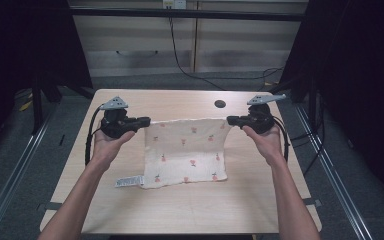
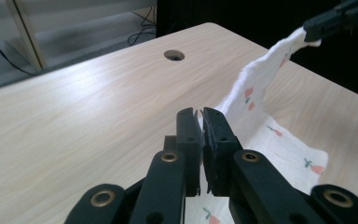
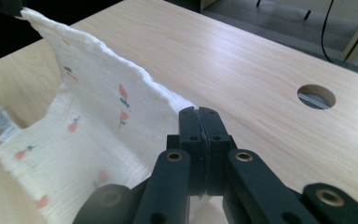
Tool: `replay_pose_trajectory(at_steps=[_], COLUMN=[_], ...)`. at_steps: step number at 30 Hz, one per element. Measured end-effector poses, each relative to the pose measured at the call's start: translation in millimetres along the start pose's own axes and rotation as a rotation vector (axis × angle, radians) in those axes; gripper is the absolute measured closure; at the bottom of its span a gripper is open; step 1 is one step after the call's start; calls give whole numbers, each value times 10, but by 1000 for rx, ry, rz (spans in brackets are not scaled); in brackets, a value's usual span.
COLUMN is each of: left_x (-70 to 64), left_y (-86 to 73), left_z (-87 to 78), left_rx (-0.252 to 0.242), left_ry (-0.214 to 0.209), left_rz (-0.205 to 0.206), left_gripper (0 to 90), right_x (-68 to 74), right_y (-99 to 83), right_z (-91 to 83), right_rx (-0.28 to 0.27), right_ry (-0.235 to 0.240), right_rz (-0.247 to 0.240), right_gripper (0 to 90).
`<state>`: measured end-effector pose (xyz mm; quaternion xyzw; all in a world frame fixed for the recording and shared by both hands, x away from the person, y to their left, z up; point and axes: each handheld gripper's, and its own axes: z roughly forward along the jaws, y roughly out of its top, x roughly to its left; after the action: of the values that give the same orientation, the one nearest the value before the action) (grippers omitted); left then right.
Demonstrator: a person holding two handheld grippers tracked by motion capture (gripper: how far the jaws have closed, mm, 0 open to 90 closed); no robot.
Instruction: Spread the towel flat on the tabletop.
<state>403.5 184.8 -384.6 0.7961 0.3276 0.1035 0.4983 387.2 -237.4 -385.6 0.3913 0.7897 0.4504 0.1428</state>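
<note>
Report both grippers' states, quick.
Left gripper: shut on the far left corner of the cloth.
Right gripper: shut on the cloth's far right corner, edge lifted off the table.

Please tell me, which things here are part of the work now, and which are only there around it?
In use:
- white cloth, far edge lifted
- left gripper, jaws shut on one far corner
- right gripper, jaws shut on the other

Only there:
- table
- hole in tabletop
- floor cables

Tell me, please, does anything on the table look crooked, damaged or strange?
Nothing stands out. The cloth is whole and clean; each gripper pinches one far corner, lifting that edge while the near part lies on the table. The label sticks out at its near left corner.
</note>
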Motion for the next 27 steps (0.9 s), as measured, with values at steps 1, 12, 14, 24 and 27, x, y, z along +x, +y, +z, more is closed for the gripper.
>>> replay_pose_trajectory(at_steps=[1, 12, 14, 24, 27], left_x=[43, 407, 389, 345, 278], left_y=[-15, -119, -138, -329, -455], left_z=[45, 263, 255, 259, 239], left_rx=[5, 24, 32, 52, 46], left_ry=[9, 111, 118, 95, 80], left_rz=[-12, -160, -146, -147, -154], left_gripper=[856, 554, 554, 548, 552], right_x=[-24, -291, -292, -223, -141], right_y=[-12, -105, -110, -205, -361], right_z=[42, 371, 363, 352, 397], right_rx=[3, -77, -83, -14, 24], right_ry=[-2, -78, -107, -75, -42], right_rz=[10, 120, 121, 103, 101], right_gripper=[898, 664, 617, 672, 712])
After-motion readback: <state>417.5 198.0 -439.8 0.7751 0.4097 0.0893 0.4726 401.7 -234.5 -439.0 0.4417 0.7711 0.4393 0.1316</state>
